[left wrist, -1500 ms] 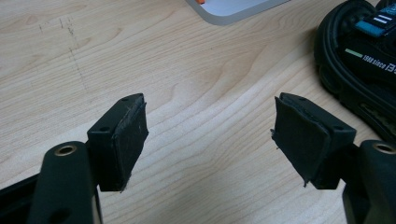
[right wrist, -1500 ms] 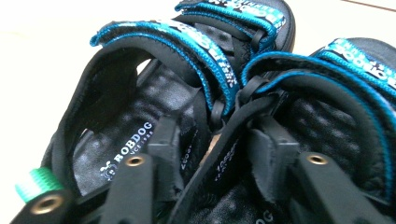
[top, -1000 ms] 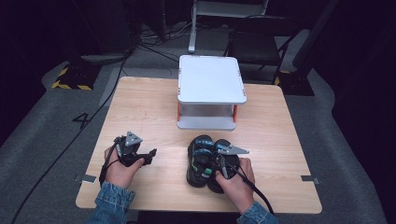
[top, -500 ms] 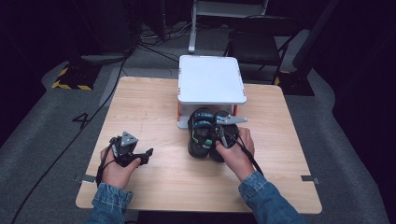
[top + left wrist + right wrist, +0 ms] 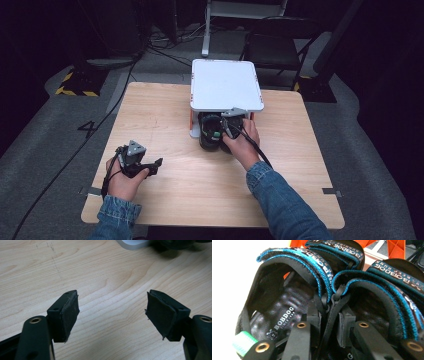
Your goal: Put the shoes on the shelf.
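Sandals: a black pair with teal-edged straps, sitting at the near edge of the white stand, partly under its top, on the table. Right tongs are clamped tight on the inner side straps of both sandals, pinching the two together; right gripper view shows the jaws nearly closed with the straps between them. Left tongs sit near and to the left of the stand, well apart from it, spread wide over bare wood, holding nothing, touching nothing. Orange stand legs show behind the sandals.
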Demonstrator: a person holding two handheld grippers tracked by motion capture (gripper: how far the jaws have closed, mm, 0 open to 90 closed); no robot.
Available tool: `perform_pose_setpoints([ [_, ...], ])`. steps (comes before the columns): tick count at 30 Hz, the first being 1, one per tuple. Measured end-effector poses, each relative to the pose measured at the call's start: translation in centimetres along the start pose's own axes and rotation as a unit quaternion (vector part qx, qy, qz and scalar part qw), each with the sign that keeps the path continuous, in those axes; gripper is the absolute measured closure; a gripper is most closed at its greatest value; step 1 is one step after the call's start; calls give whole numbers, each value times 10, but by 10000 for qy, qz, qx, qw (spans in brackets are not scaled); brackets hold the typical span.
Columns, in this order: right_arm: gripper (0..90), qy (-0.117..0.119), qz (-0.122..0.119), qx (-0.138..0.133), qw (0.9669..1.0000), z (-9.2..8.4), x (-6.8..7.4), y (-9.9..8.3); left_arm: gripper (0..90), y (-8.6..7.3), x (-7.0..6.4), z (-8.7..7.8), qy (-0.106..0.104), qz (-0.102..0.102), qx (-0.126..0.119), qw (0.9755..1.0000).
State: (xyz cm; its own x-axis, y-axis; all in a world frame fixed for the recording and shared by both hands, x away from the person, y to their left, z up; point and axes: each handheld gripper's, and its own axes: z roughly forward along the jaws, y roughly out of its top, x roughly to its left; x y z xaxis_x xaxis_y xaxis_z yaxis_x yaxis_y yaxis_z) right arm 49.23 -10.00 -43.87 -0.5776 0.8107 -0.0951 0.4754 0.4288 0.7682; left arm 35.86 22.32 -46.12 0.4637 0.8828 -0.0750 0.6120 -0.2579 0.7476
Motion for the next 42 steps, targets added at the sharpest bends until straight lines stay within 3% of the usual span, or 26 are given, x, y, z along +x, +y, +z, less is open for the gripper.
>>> perform_pose_setpoints([
  [8, 747, -102, -87, 18, 9999, 16, -7, -3, 266, 0, 0, 2, -8, -14, 23, 10000],
  [11, 686, -133, -109, -76, 9998, 17, -9, -4, 266, 0, -1, 3, -32, 5, 39, 10000],
  [15, 580, -384, -109, -324, 9987, 16, -16, -7, 266, 1, -2, 4, -15, 45, 44, 10000],
  [20, 532, -373, -35, -433, 9984, 6, -17, -8, 266, 3, -5, 6, -62, 63, 49, 9999],
  [23, 520, -311, 28, -496, 9983, -4, -17, -7, 266, 5, -6, 8, -65, 85, 47, 9999],
  [25, 456, -293, 34, -662, 9974, -12, -16, -8, 266, 6, -7, 10, -116, 106, 53, 9999],
  [31, 447, -150, 137, -1048, 9943, -48, -14, -12, 265, 14, -15, 15, -204, 223, 7, 9995],
  [42, 453, 448, 460, -997, 9929, -106, -13, -50, 281, 34, -40, 19, -543, 608, -112, 9966],
])
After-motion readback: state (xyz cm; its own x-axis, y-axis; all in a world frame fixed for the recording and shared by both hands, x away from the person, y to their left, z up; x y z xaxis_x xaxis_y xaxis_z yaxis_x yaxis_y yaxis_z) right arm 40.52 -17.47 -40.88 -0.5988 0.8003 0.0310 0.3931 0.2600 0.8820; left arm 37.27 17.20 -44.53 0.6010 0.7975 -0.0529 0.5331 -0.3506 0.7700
